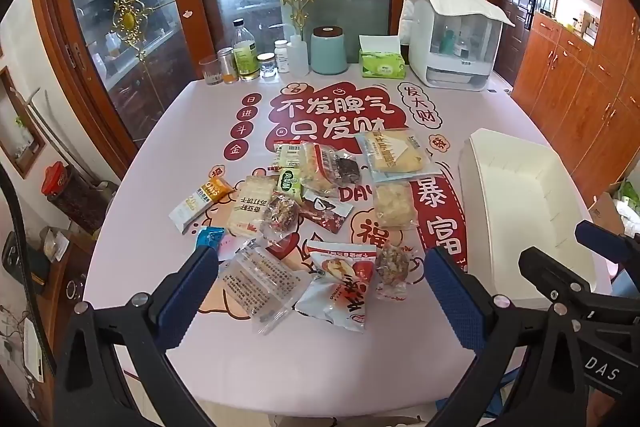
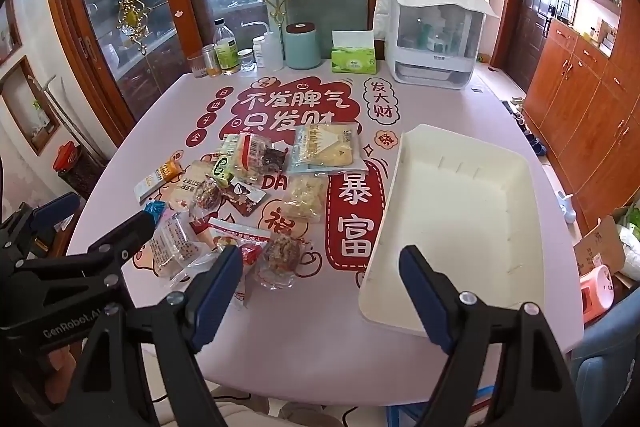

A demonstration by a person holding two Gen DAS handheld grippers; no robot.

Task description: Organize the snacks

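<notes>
Several wrapped snacks lie in a loose pile mid-table: a clear printed packet (image 1: 260,279), a red-and-white bag (image 1: 344,279), a nut ball in clear wrap (image 1: 394,263), a yellow cracker pack (image 1: 394,205) and a large cake packet (image 1: 394,151). An empty white tray (image 1: 520,187) (image 2: 460,207) stands to their right. My left gripper (image 1: 320,267) hovers open over the near snacks, holding nothing. My right gripper (image 2: 320,259) is open too, above the bare strip between the pile and the tray's near corner. Each gripper shows at the edge of the other's view.
Along the table's (image 1: 320,367) far edge stand bottles and jars (image 1: 244,57), a teal canister (image 1: 329,51), a green tissue box (image 1: 382,61) and a white covered rack (image 1: 456,43). Wooden cabinets (image 2: 580,107) line the right wall. A cardboard box (image 2: 600,243) sits on the floor.
</notes>
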